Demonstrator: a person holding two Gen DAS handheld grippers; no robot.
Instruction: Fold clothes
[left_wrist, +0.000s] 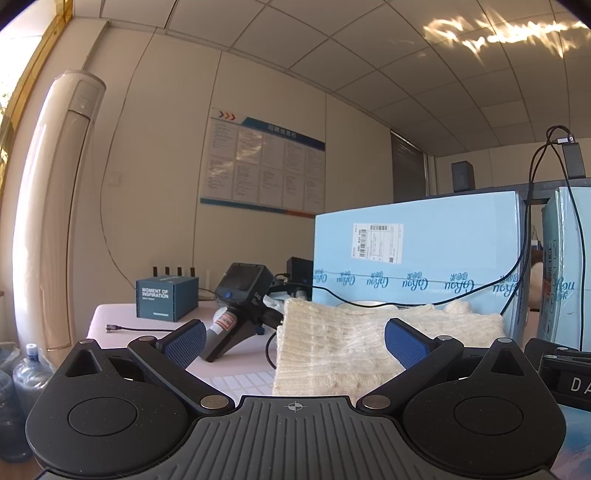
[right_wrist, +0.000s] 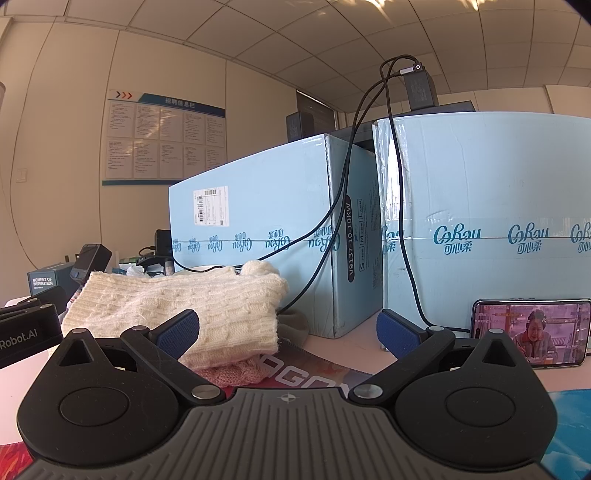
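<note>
Left claw (left_wrist: 295, 341), right claw (right_wrist: 286, 332) both agape, empty; one folded cream sweater (right_wrist: 177, 306); two blue boxes (right_wrist: 266, 206)

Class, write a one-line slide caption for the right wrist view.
Open right gripper faces a folded cream knit sweater before pale blue boxes.

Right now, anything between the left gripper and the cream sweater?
Nothing visible. The left gripper is open, and the folded cream knit sweater lies straight ahead between its fingers. The black cable hangs just left of the sweater.
</note>
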